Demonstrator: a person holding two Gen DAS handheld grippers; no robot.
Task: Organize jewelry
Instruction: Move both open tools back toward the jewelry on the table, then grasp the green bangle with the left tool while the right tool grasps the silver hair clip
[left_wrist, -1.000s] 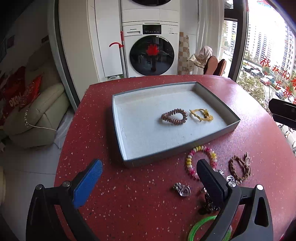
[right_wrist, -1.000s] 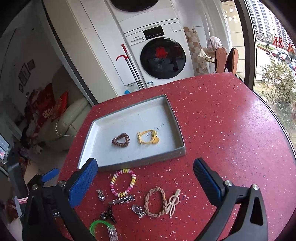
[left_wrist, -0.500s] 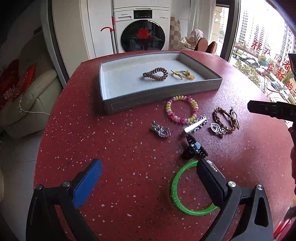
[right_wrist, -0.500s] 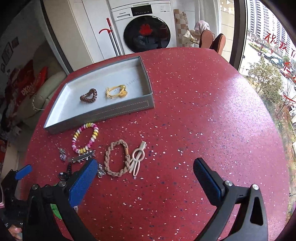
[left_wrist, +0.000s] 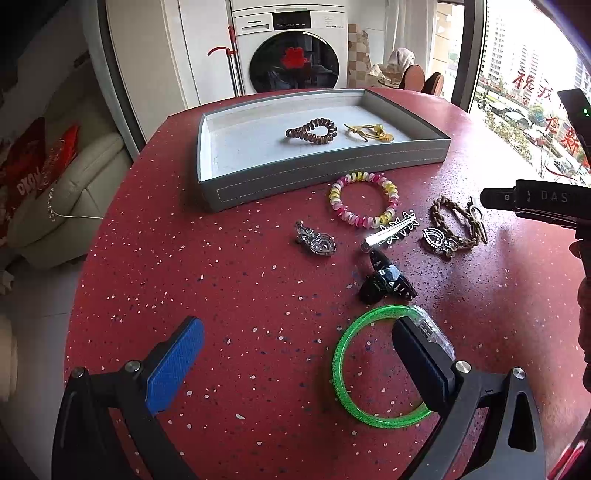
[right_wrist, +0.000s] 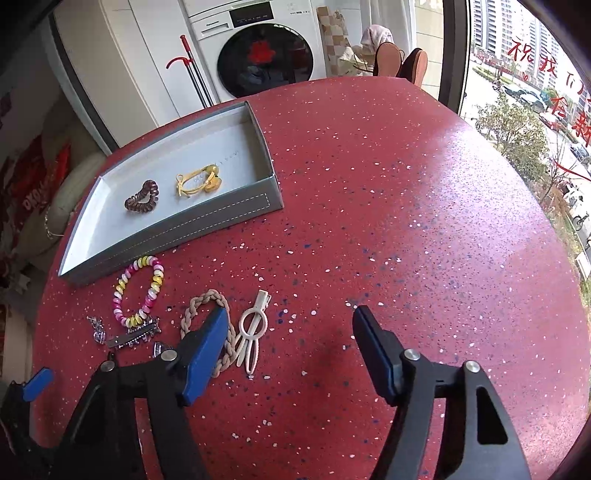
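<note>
Jewelry waiting on the red table, both claws low over it

Tray (left_wrist: 325, 177) first: a grey, stiff-walled box lying ahead of both claws, its long side running across the left claw's view. It already holds a brown coil tie (left_wrist: 312, 131) and a yellow tie (left_wrist: 369, 132).

Nearest the left claw (left_wrist: 295, 354) is the green bangle (left_wrist: 343, 373), flat on the table (left_wrist: 221, 280); the claw's right finger stands over the ring while the left finger is well off to the side, so the jaws are wide and hold nothing. The bangle looks rigid, light and slick; I'd pinch across its rim, not span the whole ring.

Ahead of that lie the pink and yellow coil bracelet (left_wrist: 364, 199), springy and easy to squash, then the black clip (left_wrist: 386, 282), hard and lumpy, pointing up-left toward the star clip (left_wrist: 391, 232).

The right claw (right_wrist: 290, 350) has just been closing and stands half open; nothing sits between its pads. Its left finger hangs over the braided tie (right_wrist: 207, 306), soft and limp, good to grab anywhere along the loop. Just inside that finger lies the white clip (right_wrist: 253, 332), thin, stiff plastic, probably brittle. Its long axis runs toward and away from the claw, narrow tip pointing away toward the tray. Gripping across its slim middle seems safest.

Smallest are the silver charm (left_wrist: 316, 240) and another (left_wrist: 436, 238) touching the braid: hard, shiny, likely slippery.
</note>
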